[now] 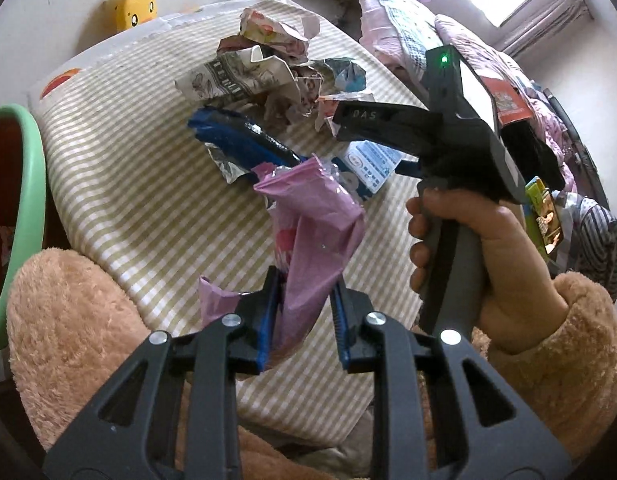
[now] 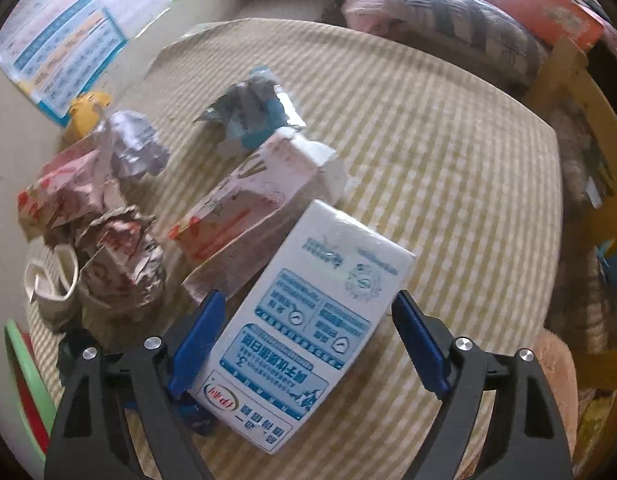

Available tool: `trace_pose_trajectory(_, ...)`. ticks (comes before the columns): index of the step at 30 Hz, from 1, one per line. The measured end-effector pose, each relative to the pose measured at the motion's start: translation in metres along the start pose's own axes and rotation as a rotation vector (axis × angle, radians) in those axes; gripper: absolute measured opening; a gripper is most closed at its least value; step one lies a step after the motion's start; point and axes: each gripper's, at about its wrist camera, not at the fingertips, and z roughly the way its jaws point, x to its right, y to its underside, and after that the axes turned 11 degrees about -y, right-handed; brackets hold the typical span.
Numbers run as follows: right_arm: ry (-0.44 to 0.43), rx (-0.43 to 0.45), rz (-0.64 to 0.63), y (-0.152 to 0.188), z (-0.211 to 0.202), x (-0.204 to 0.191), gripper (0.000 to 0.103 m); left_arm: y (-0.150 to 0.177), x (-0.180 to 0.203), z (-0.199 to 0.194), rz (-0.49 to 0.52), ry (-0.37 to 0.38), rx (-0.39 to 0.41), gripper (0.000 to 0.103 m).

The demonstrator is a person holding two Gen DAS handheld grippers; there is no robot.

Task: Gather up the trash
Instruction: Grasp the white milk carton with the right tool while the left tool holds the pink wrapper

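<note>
- While the left gripper clamps a crumpled pink plastic bag, lifted clear of the striped tablecloth, presumably bound for the green-rimmed bin beside it.
- Right gripper: jaws spread, straddling the white-and-blue milk carton lying on that cloth, not yet pinching.

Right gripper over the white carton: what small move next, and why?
Probably lower a little and close. The right gripper is open with the white carton between its fingers, untouched by the pads, while the left gripper already holds the pink bag.
</note>
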Motion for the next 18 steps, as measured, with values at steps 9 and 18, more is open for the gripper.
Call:
trace_pose_trajectory(9,-0.193,-0.077,-0.113,0.003,-0.021,0.039,0.061,-0.002,-0.011,0.001,-0.053,0.003,0.005,0.023)
trace_pose_trajectory(18,-0.175,-0.105,-0.101,0.013,-0.032,0.055,0.075,-0.004,-0.015,0.006,-0.075,-0.026,-0.002,0.023)
